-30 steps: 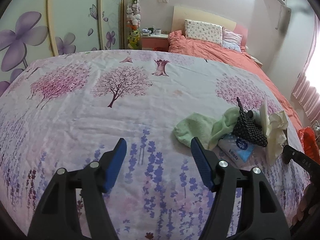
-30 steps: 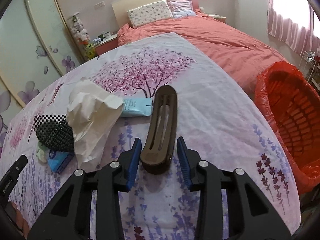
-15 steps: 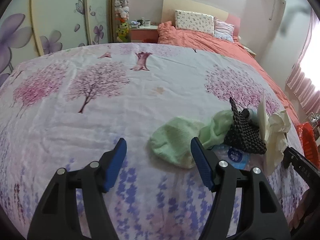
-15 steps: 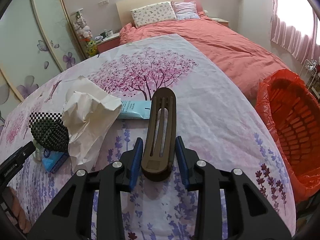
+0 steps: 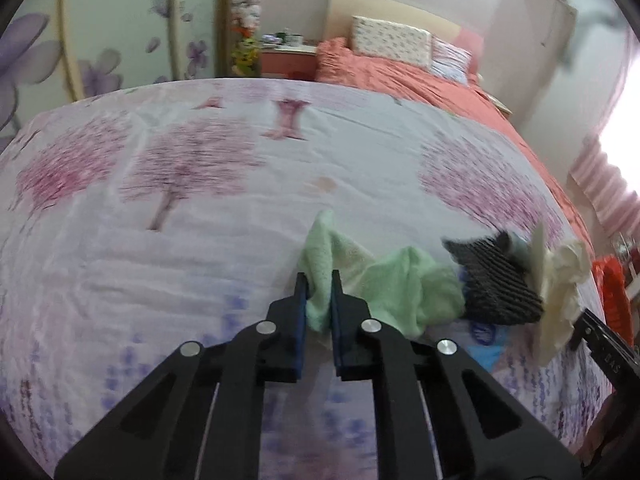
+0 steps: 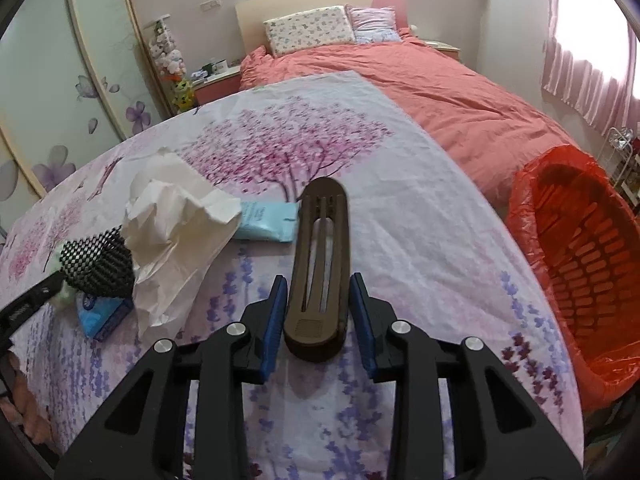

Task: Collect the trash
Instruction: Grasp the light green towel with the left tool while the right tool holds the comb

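Observation:
My left gripper [image 5: 318,294] is shut on a raised fold of the light green cloth [image 5: 400,284] on the flowered bedspread [image 5: 200,240]. Right of the cloth lie a black mesh piece [image 5: 496,284], crumpled cream paper [image 5: 560,288] and a blue packet [image 5: 484,344]. My right gripper [image 6: 318,300] is closing around a long brown slotted piece [image 6: 320,248]. Its pads stand close on either side, with thin gaps still showing. The cream paper [image 6: 176,232] and the mesh piece [image 6: 96,264] lie to its left. A second blue packet [image 6: 268,220] lies beyond the brown piece.
A basket lined with a red bag [image 6: 580,260] stands off the bed's right edge. A coral-covered bed [image 6: 440,92] with pillows lies behind. Sliding flowered wardrobe doors [image 5: 100,40] fill the left wall. Part of the left gripper [image 6: 28,304] shows at the right wrist view's left edge.
My left gripper moved forward to the green cloth and shut on a fold of it, pulling the fold up. The right jaws narrowed around the brown piece without shifting.

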A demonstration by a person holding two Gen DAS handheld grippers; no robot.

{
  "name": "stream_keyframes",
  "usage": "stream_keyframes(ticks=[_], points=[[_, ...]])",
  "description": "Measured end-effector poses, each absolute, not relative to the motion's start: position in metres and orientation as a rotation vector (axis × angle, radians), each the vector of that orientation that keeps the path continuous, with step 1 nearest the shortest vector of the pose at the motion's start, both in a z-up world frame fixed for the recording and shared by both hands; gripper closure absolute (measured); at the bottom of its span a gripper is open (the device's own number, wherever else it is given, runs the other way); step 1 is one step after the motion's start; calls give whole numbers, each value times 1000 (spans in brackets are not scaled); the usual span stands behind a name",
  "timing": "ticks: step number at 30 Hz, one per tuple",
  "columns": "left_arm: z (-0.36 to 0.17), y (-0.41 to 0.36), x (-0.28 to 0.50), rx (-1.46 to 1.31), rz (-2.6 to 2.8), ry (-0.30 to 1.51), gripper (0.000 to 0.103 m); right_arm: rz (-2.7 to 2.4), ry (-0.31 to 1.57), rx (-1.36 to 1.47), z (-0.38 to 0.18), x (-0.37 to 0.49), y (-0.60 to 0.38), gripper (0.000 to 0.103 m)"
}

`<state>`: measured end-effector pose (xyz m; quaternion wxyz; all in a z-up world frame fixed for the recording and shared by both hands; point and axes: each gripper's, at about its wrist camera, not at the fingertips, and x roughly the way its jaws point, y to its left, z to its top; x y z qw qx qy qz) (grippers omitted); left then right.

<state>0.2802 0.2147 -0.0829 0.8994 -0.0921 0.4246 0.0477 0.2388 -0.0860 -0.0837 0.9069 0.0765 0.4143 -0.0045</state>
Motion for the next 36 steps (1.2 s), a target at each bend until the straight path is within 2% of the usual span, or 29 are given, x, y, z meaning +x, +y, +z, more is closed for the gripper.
stream_keyframes(ticks=[2, 6, 12, 36], points=[[-81, 232, 277, -207, 140, 873, 91, -32, 847, 157, -83, 240, -91, 76], [-84, 253, 275, -250, 180, 888, 75, -38, 851, 152, -84, 243, -93, 75], [-86, 242, 275, -197, 182, 872, 64, -18, 855, 180, -85, 244, -98, 74], [-86, 250, 273, -257, 162, 859, 64, 12, 851, 248, -87, 242, -106, 73]])
